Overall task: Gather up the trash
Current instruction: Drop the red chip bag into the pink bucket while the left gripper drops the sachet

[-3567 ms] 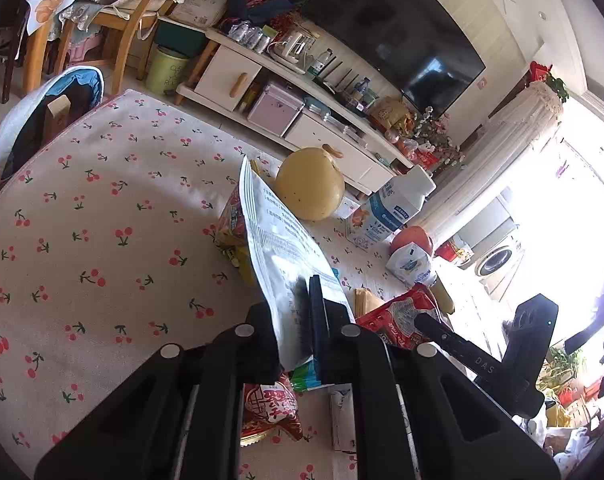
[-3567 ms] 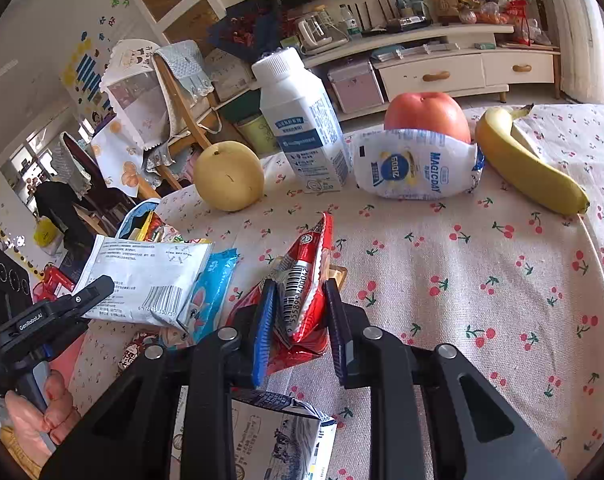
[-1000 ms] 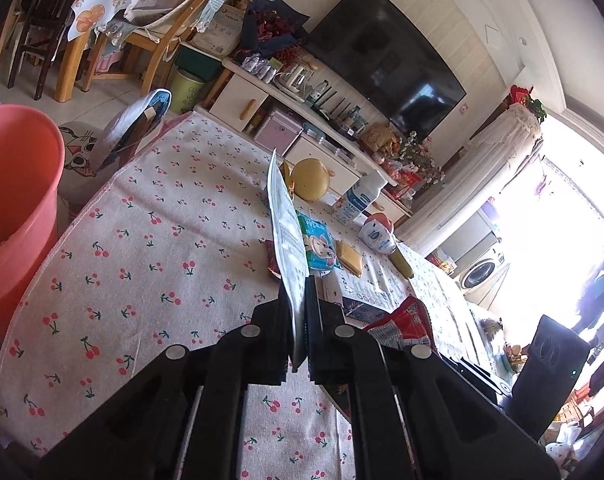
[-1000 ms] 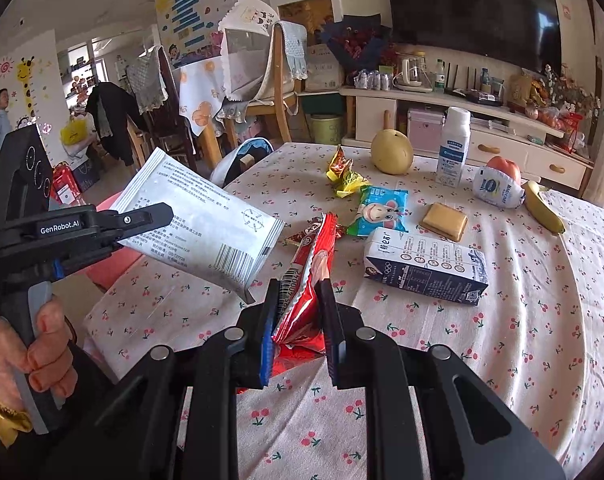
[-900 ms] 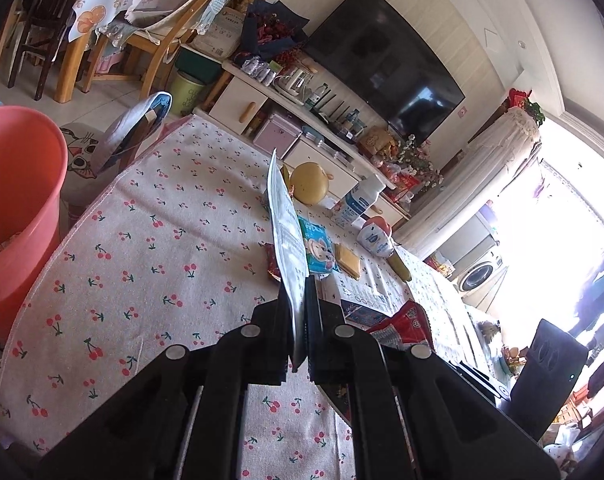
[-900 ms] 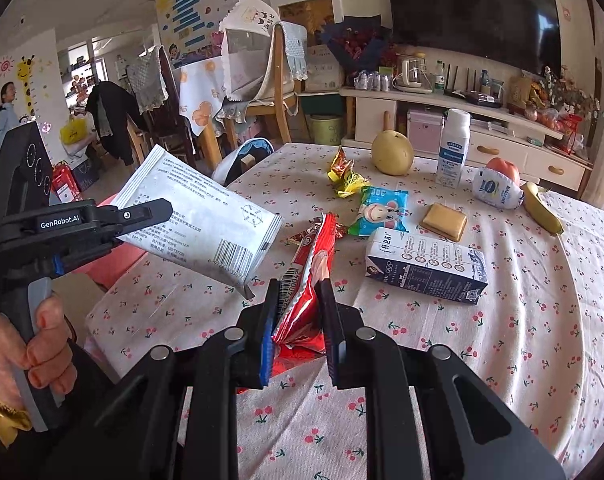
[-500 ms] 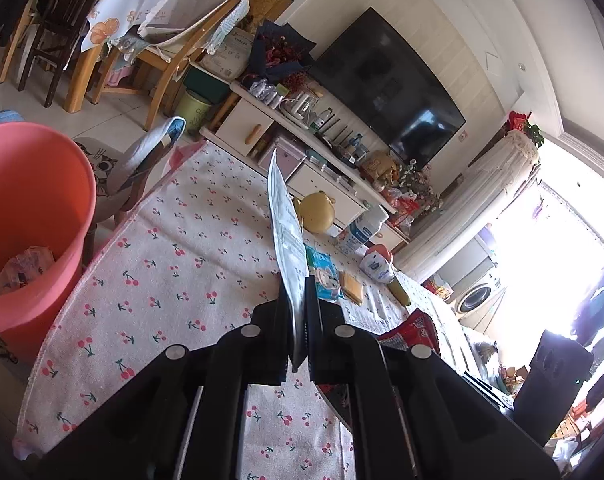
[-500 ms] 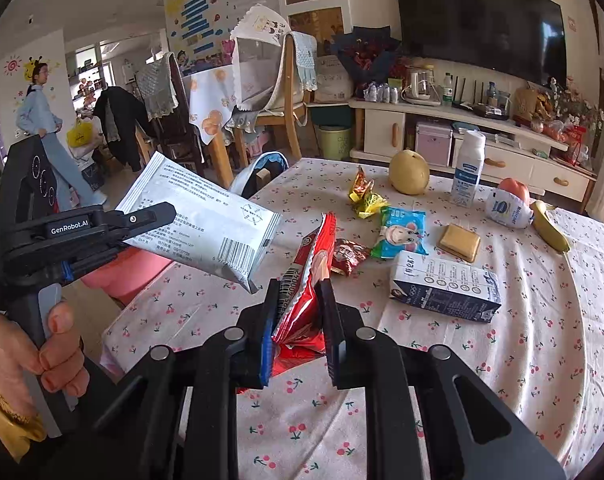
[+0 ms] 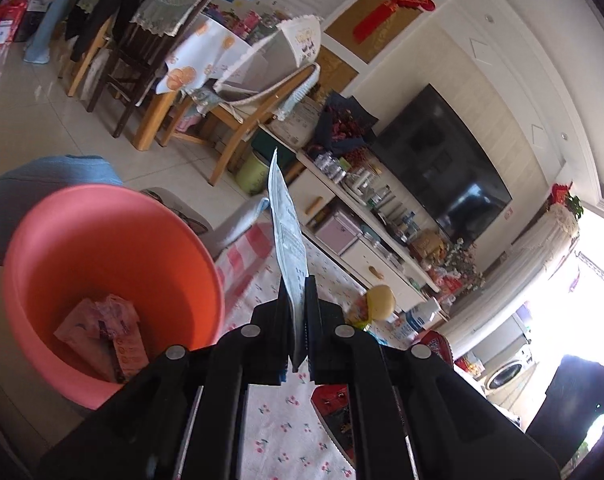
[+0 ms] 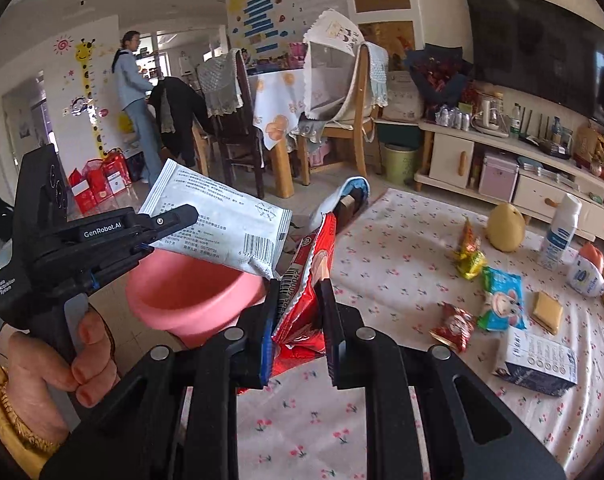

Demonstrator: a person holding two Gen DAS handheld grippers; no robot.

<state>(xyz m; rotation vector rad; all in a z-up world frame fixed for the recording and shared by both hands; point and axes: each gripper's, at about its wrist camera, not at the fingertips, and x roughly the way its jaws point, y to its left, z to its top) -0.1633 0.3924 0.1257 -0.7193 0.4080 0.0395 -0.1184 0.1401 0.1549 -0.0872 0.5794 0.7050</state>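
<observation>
Pink plastic filled the left side of the left wrist view — the bin (image 9: 114, 248) stood on the floor by the table (image 9: 286, 424), with some trash already at its bottom. The left gripper (image 9: 298, 320) had its jaws clamped on a white packet (image 9: 288, 236), held up on its edge, just to the right of the bin's rim. In the right wrist view that white packet (image 10: 222, 220) hung right over the bin (image 10: 190, 300). A hand (image 10: 58, 360) held the left gripper's handle.

The right gripper (image 10: 298, 308) had its jaws clamped on a red wrapper (image 10: 309, 276), near the bin but on the table side of it.

The step in hand looked like the drop — both bits of trash were carried to the bin. Next, the left jaws would need to come apart with the packet over the bin's mouth, so it fell inside. The red wrapper would need to go a bit further over the rim first, then be let go too.

More trash lay on the table: a yellow wrapper (image 10: 469, 260), a blue packet (image 10: 501, 300) and a small red wrapper (image 10: 451, 326). A box (image 10: 537, 360) lay there as well.
</observation>
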